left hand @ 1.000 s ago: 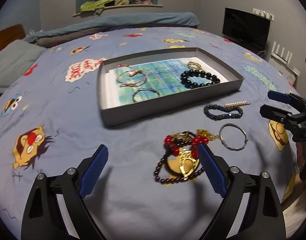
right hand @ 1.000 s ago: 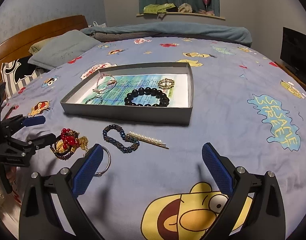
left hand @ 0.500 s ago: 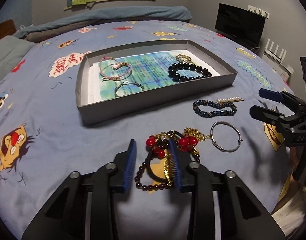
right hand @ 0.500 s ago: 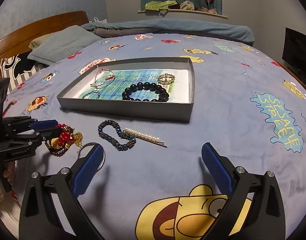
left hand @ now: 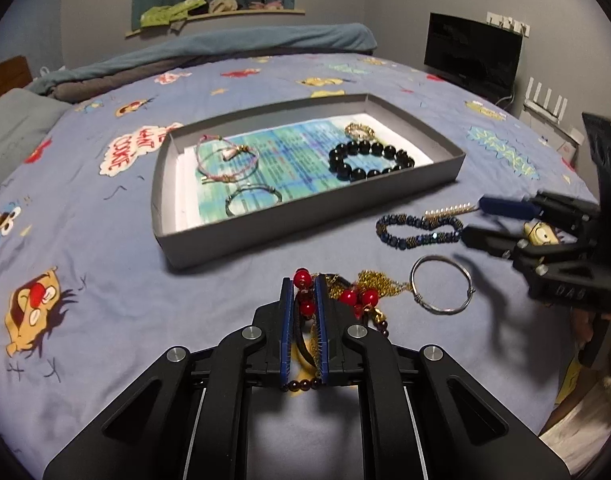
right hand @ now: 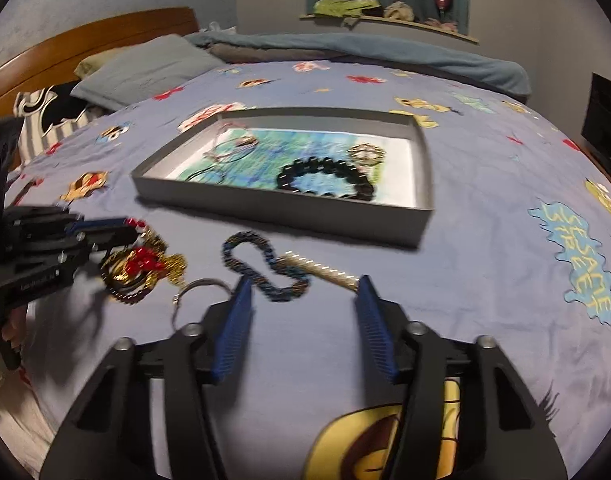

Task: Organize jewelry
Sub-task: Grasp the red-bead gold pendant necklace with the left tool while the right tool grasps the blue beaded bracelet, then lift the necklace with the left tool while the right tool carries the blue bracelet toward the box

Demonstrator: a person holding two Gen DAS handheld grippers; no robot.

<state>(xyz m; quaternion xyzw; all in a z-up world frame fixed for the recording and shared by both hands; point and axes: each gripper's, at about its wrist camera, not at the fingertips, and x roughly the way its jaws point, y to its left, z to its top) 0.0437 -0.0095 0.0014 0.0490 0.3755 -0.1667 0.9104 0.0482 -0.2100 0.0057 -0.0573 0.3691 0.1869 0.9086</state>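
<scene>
Already red-bead tangle inside closing left tool

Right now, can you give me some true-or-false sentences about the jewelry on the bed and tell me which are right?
1. The black round-bead bracelet lies inside the grey cardboard tray. True.
2. The thin silver bangle is in the tray. False: it lies on the blue cartoon bedsheet.
3. The left gripper has red beads between its pads. True.
4. The dark blue beaded bracelet is in the tray. False: it lies on the bedsheet, before the closing right gripper.
</scene>
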